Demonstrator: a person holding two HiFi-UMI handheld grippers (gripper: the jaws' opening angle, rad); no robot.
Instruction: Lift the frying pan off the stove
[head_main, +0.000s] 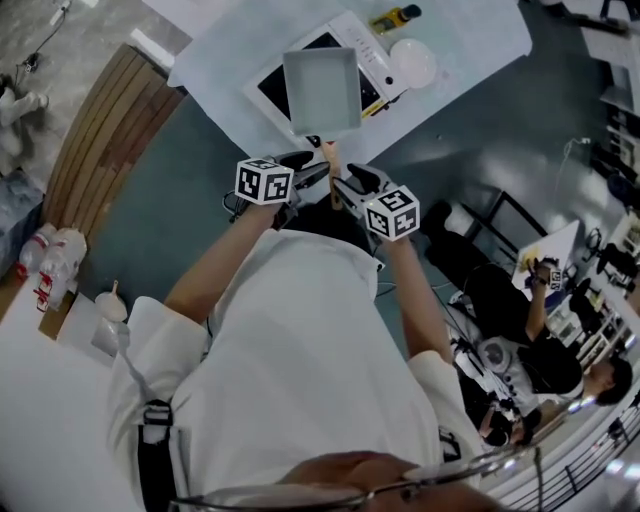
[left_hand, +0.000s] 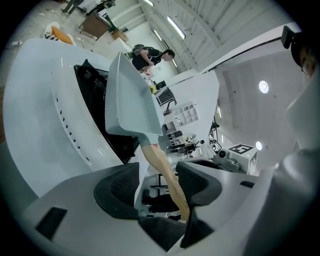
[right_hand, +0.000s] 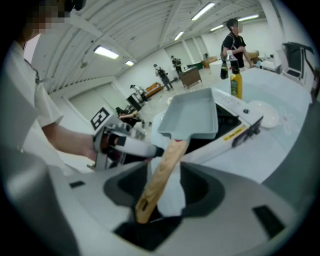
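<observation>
A square grey frying pan (head_main: 320, 90) with a wooden handle (head_main: 329, 160) sits on the black glass of a white stove (head_main: 350, 32). My left gripper (head_main: 306, 166) and right gripper (head_main: 350, 182) meet at the handle from either side. In the left gripper view the handle (left_hand: 165, 172) runs between the open jaws of the left gripper (left_hand: 157, 185), close to the right pad, up to the pan (left_hand: 127, 100). In the right gripper view the handle (right_hand: 160, 180) lies between the open jaws of the right gripper (right_hand: 162, 187), with a gap on both sides.
The stove stands on a table with a white cloth (head_main: 470, 40). A white plate (head_main: 412, 62) and a yellow bottle (head_main: 395, 17) lie beside the stove. A wooden bench (head_main: 100, 150) is at the left. People sit at the lower right (head_main: 520, 320).
</observation>
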